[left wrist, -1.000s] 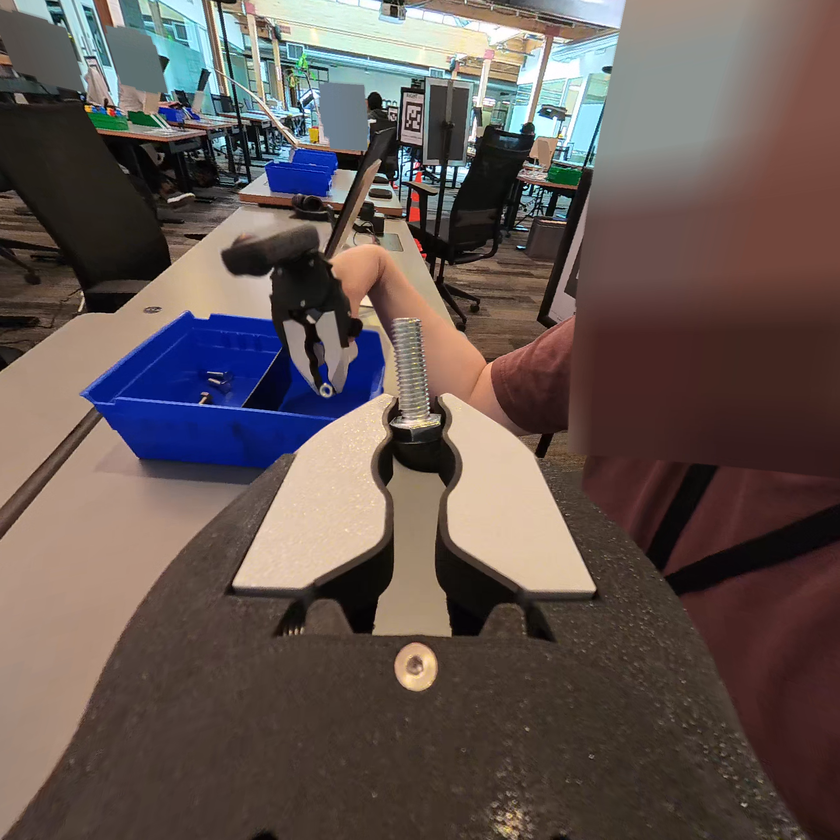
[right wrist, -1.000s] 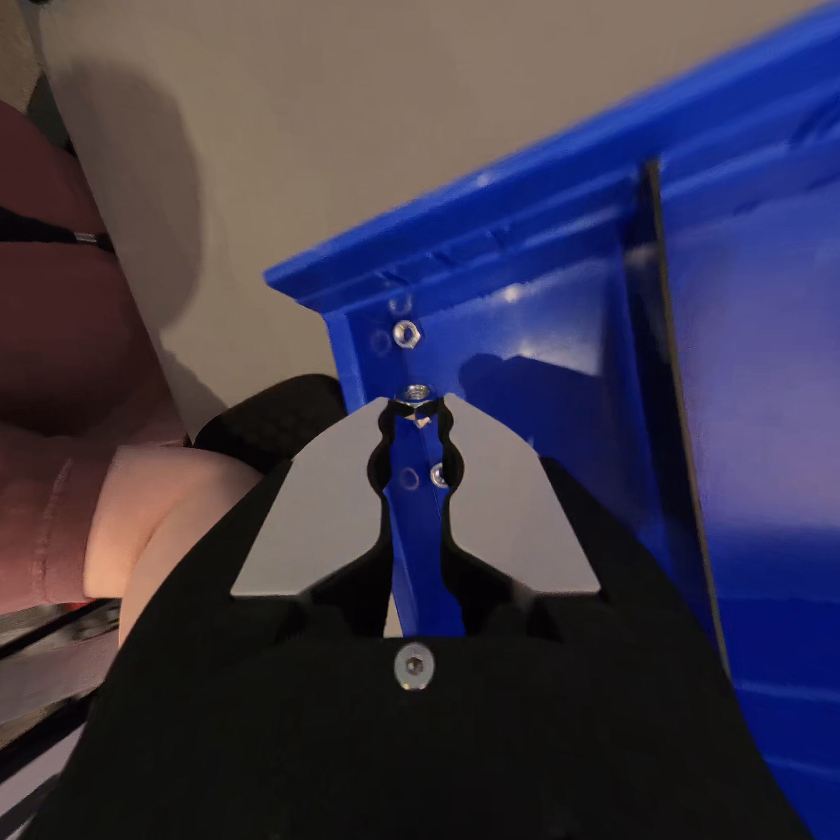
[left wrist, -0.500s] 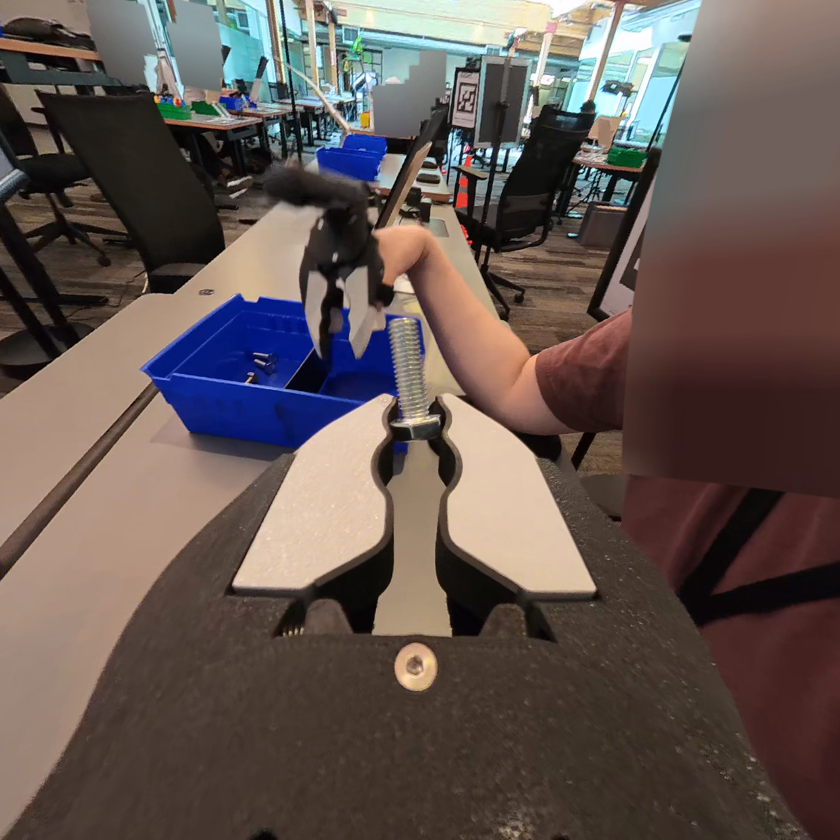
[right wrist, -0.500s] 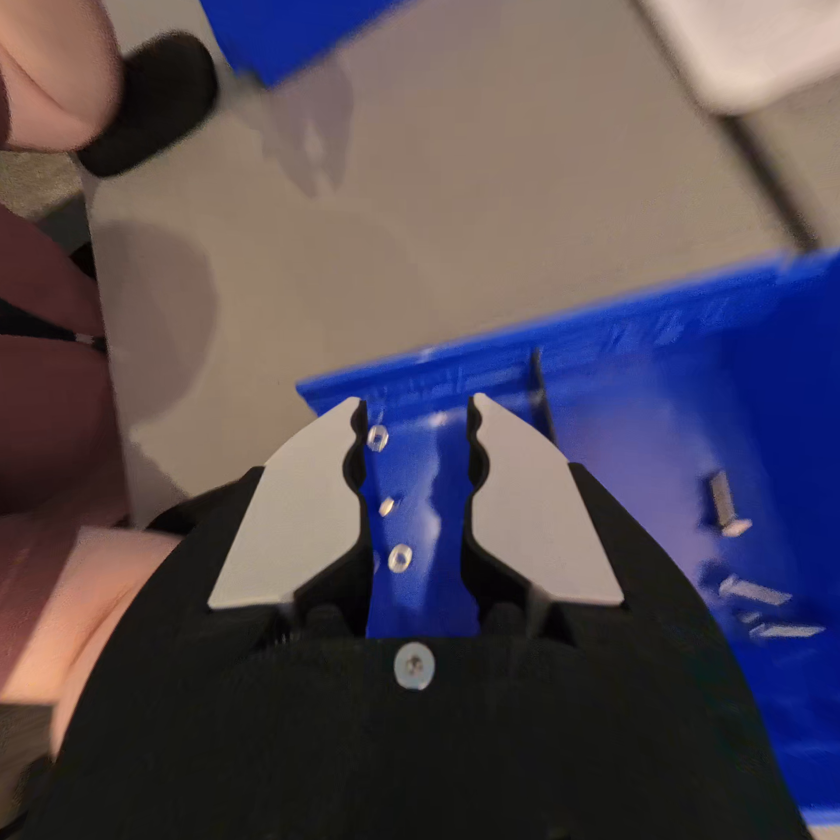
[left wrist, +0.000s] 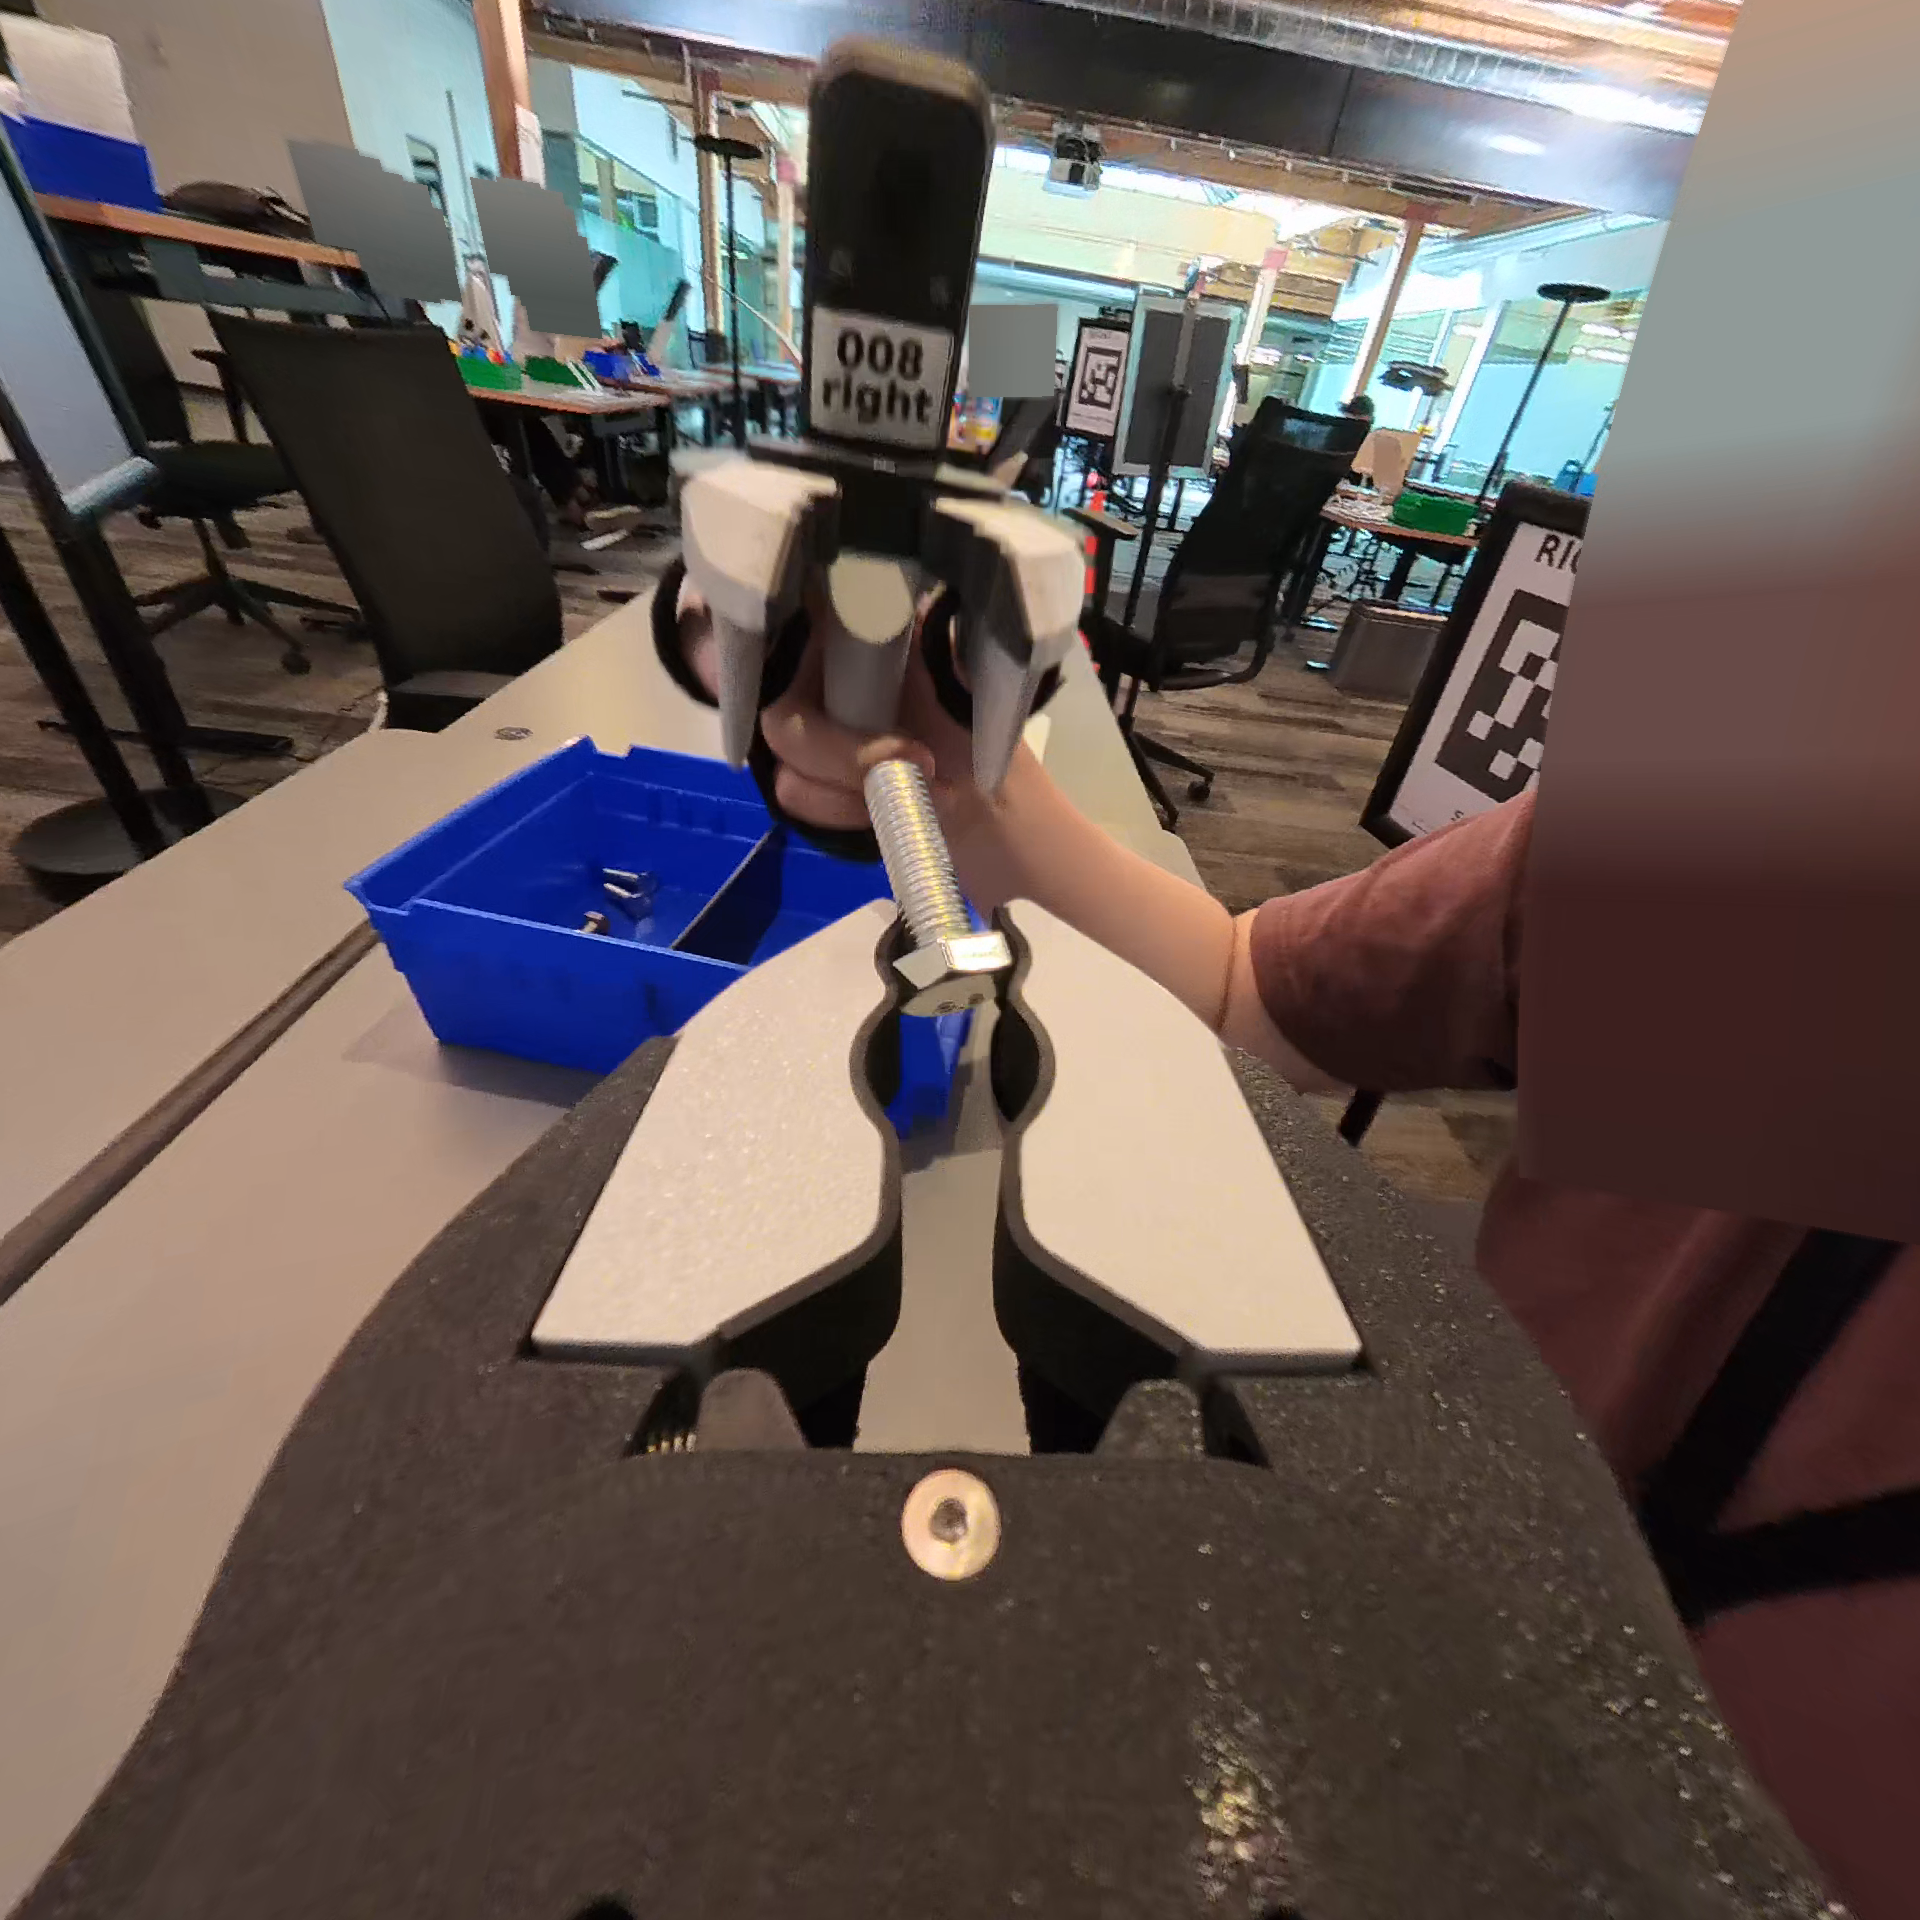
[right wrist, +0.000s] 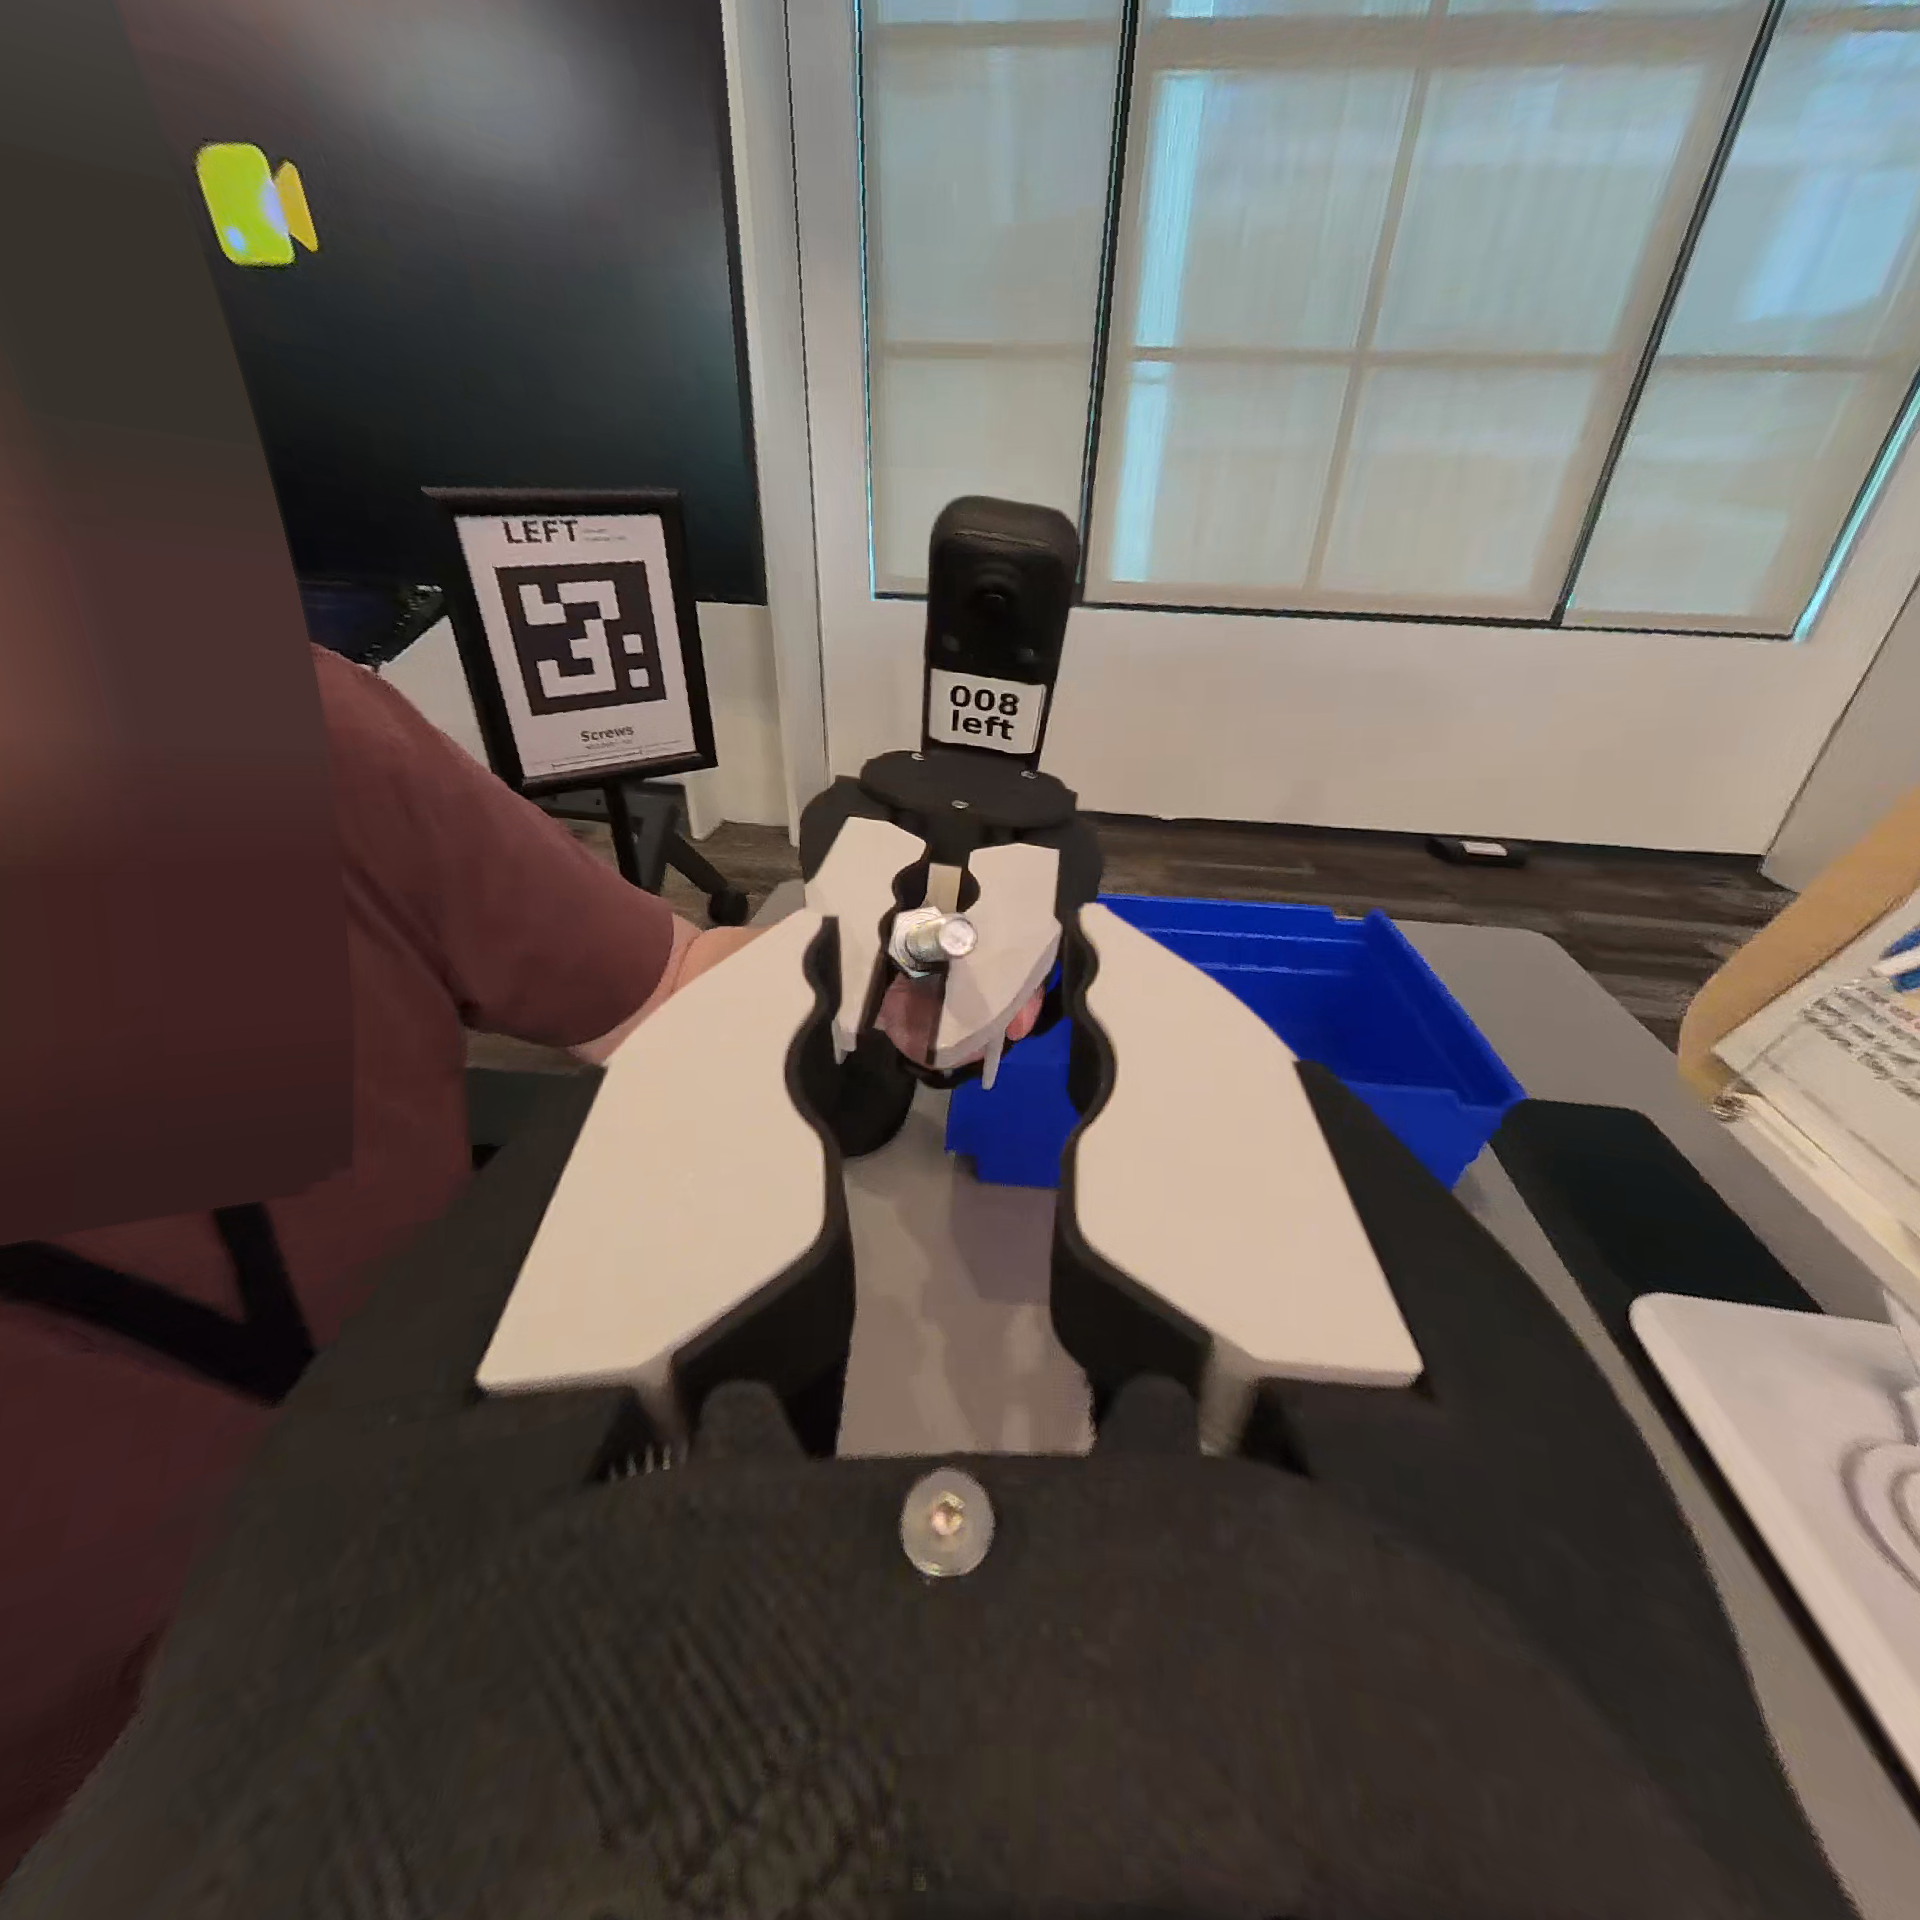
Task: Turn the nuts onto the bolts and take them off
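The bolt (left wrist: 928,871) sits clamped by its hex head between the tips of the left gripper (left wrist: 951,961), its threaded shank tilting up toward 11 o'clock in the left wrist view. We see those tongs closed tight on the head. Facing it, the right gripper (right wrist: 948,961) stands spread wide with nothing between its fingers; in the right wrist view the bolt's end points at us between them, not touching either. We see the blue bin (left wrist: 540,925) on the grey table (left wrist: 187,1195) at 10 o'clock of the bolt, with small bolts (left wrist: 623,888) lying in its left compartment.
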Tool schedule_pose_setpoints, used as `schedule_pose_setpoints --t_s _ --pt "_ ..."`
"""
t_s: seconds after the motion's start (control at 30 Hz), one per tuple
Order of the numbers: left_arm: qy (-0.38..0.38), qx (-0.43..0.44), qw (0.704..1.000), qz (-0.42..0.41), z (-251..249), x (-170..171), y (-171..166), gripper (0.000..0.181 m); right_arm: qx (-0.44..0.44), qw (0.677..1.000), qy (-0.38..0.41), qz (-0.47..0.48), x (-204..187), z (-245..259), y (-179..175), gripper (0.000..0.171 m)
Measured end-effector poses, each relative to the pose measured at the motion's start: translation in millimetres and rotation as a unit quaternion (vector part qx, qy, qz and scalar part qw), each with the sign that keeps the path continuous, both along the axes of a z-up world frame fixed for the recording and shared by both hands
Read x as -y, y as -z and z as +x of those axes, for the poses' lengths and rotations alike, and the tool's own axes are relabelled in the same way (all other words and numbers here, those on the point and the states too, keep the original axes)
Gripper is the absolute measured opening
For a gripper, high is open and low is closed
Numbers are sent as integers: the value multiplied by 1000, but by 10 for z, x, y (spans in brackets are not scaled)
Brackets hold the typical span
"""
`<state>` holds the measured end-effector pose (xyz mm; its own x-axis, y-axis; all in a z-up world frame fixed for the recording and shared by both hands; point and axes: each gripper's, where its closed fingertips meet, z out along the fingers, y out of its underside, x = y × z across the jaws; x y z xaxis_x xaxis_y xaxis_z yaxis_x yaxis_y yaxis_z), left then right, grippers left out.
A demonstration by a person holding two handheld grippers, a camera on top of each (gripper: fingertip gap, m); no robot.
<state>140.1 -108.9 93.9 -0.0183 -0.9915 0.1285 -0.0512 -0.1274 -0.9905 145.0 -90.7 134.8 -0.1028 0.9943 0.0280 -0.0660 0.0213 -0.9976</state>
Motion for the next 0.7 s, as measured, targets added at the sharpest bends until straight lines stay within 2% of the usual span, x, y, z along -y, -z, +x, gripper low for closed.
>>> schedule_pose_setpoints --t_s 0.2,0.27,0.3,0.37,0.43,0.57,0.63,0.7 --pt "-12 17 1000 6 -60 -29 -86 14 -58 993 -51 -89 -28 -293 61 34" --pt "-16 16 1000 8 -71 -38 -92 14 -78 988 -75 -107 1 -332 66 24" --pt "-15 15 1000 9 -73 -36 -92 14 -80 986 -87 -114 26 -357 78 24" --pt "-15 15 1000 10 -71 -33 -93 14 -69 988 -88 -104 49 -410 131 10" --pt "-8 7 1000 7 -59 -22 -63 14 -81 988 -89 -94 74 -424 116 10" --pt "-10 -4 1000 -12 -47 -57 -12 14 -82 992 -64 -78 35 -428 111 10" --pt "-18 -16 999 -23 -46 -106 39 21 -87 992 -40 -79 -51 -295 3 10" --pt "-36 -40 998 -24 -51 -181 124 23 -57 996 37 -59 -286 25 -83 10"
